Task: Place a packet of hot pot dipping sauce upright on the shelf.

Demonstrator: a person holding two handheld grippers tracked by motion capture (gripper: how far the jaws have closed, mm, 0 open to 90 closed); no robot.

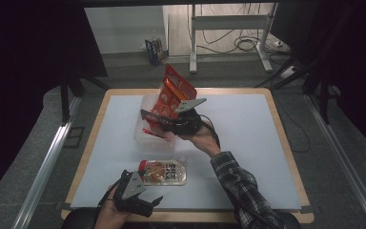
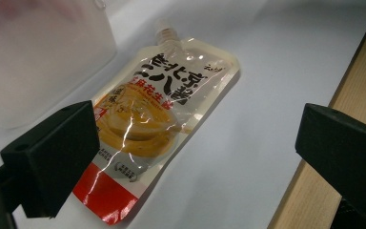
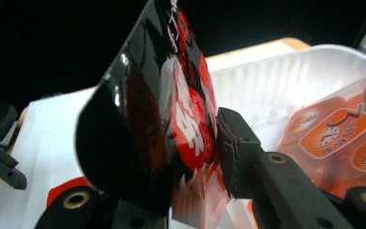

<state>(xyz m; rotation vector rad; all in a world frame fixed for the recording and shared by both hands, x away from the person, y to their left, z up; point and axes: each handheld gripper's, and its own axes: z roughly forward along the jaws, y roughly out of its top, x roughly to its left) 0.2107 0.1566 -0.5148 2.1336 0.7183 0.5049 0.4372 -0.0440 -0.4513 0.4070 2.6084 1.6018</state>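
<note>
We're looking down on a lab-style recording setup, not a home or shop. A wooden-edged bench (image 1: 286, 143) topped with a plain white sheet sits between dark curtains (image 1: 33, 43) hanging on both sides. Metal rails (image 1: 43, 167) run along the grey carpeted floor (image 1: 19, 157) to left and right. Beyond the far edge stands a white metal frame (image 1: 228, 28), with loose cables (image 1: 243, 45) coiled on the floor under it and a small printed box (image 1: 154, 50) against the pale wall. Dark tripod legs (image 1: 305, 71) angle in at the far right. Bare, functional, staged for filming: a test space.
</note>
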